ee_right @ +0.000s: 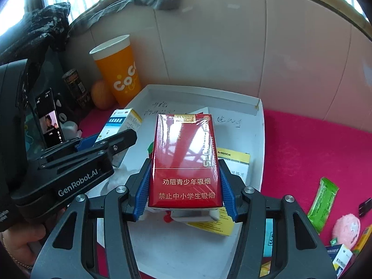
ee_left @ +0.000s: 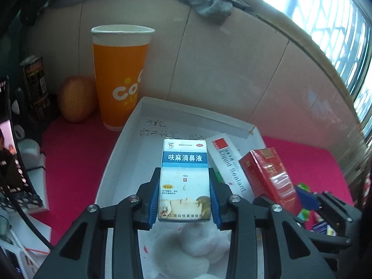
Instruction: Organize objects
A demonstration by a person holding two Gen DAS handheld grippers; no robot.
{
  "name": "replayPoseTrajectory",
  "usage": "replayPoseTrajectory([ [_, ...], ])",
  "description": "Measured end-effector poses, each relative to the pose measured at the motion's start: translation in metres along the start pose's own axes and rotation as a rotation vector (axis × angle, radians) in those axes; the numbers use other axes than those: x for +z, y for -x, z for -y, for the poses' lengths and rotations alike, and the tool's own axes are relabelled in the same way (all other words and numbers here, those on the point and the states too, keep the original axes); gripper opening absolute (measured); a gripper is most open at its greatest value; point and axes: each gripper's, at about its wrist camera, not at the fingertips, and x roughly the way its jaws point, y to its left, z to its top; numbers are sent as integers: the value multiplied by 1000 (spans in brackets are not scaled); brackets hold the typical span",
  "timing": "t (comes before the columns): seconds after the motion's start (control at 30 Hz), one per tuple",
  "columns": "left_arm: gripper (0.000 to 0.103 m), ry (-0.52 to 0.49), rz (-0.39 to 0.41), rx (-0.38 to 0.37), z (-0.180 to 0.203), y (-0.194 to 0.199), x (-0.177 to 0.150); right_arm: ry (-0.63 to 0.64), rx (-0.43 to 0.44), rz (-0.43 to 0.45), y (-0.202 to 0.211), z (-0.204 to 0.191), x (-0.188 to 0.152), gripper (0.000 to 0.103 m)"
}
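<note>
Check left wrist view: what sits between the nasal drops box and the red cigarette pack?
In the left wrist view, a white Liquid Sealant box lies between the nasal drops box and the red cigarette pack.

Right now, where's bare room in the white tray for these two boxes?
Free: the far strip of the white tray, over the handwriting below its back wall, and the near floor ahead of the right gripper. Crowded: mid-tray, with the sealant box, yellow leaflets and cotton wad. The left gripper holds the nasal drops box, the right gripper the red carton.

My left gripper and right gripper both tilt downward, blue pads clamped on a box each.
</note>
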Motion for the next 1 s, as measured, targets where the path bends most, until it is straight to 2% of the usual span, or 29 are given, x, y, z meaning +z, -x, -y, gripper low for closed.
replayPoseTrajectory([
  [0.03,48,10,3,-9,-1,1,-1,2,1,4,0,0,0,55],
  [0.07,79,21,10,0,-2,3,-1,3,4,8,1,1,0,58],
  [0.1,94,28,33,23,-2,8,-2,5,8,11,2,2,-1,72],
  [0.13,103,31,61,34,-1,13,-2,5,13,14,3,3,-1,80],
  [0.17,103,30,87,49,0,19,-3,3,15,20,6,4,-2,86],
  [0.23,103,32,118,88,3,27,-5,6,14,44,14,5,-6,86],
  [0.33,103,51,152,99,5,40,-10,30,9,81,29,4,-13,88],
  [0.4,103,54,178,105,9,50,-16,38,8,107,41,5,-20,103],
  [0.53,103,65,204,84,16,68,-27,31,20,149,65,12,-36,103],
  [0.67,103,40,215,41,36,85,-52,10,32,197,95,29,-58,103],
  [0.73,103,8,193,-6,51,86,-64,-2,24,230,109,40,-68,103],
  [0.9,103,-101,113,-132,100,81,-94,-67,-66,350,162,88,-96,103],
  [1.0,103,-175,60,-179,129,72,-111,-137,-137,393,191,127,-114,103],
])
